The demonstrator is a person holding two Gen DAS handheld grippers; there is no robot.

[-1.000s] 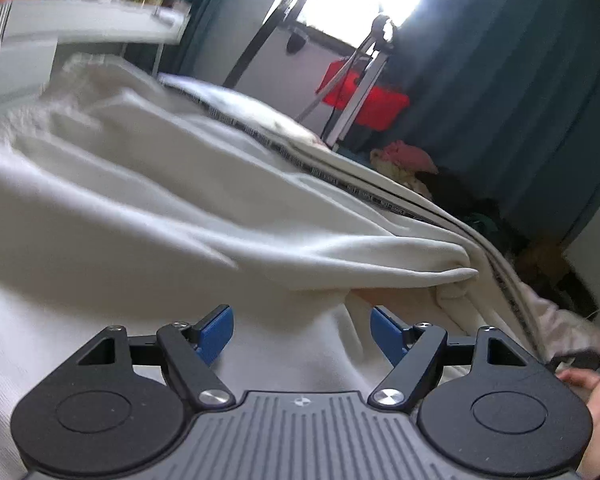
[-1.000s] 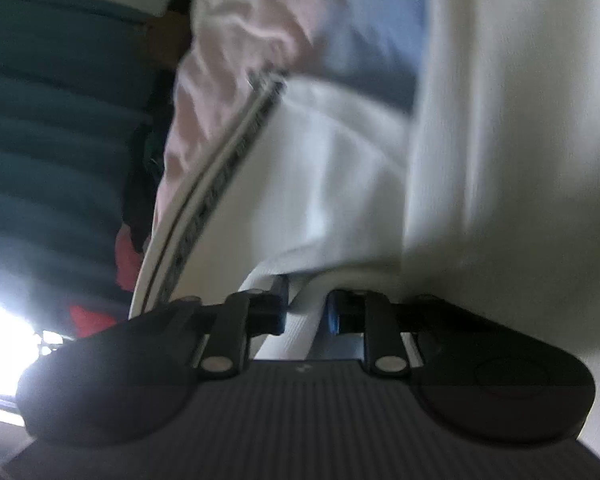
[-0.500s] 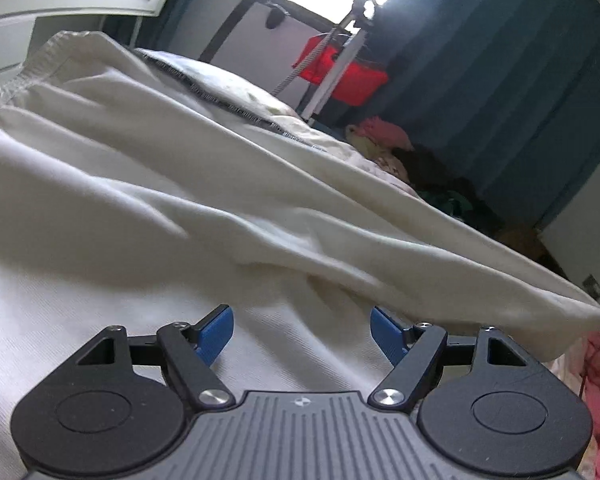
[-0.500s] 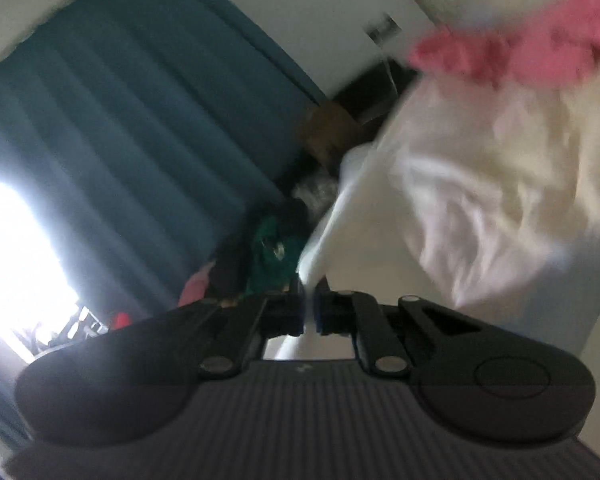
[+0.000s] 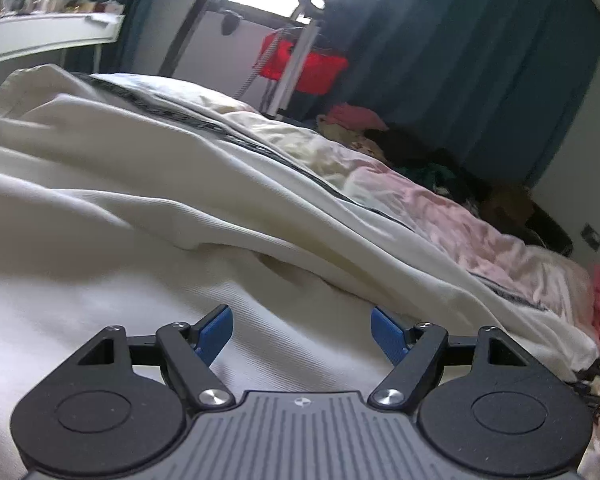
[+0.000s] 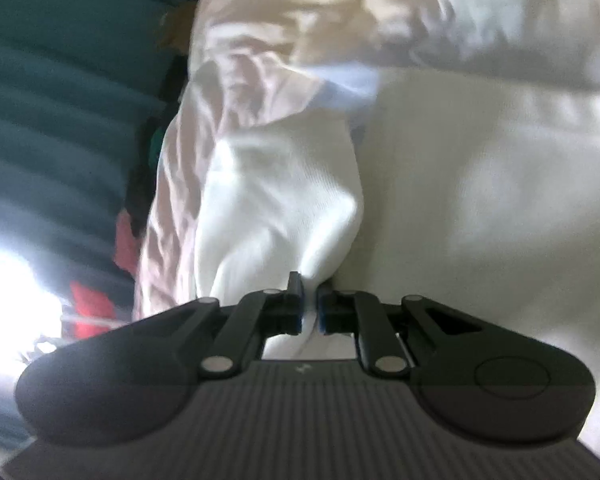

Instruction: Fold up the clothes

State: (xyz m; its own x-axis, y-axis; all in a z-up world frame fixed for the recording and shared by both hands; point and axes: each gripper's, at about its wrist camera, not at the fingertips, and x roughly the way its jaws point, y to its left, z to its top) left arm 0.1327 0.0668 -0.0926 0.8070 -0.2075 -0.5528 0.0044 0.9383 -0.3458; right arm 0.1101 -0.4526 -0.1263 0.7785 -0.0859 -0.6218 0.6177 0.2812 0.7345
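Cream garment (image 5: 148,216) covers most of the bed surface, spread ahead of and beneath the left gripper (image 5: 302,328), with a long fold ridge running diagonally in front of its fingertips. Pink bedsheet (image 5: 472,236) lies beyond the garment, to the right and farther out from the left gripper. Dark teal curtain (image 5: 460,60) hangs behind the bed. Red bag (image 5: 304,66) sits by a tripod (image 5: 296,52) under the window.

Left gripper: jaws stand wide apart, blue pads (image 5: 214,332) clear of the cloth, nothing between them.

Right gripper (image 6: 309,304): jaws narrow, having just opened slightly, with a bunched white corner of the garment (image 6: 276,208) still pinched between the pads; the cloth rises directly ahead of the fingertips.
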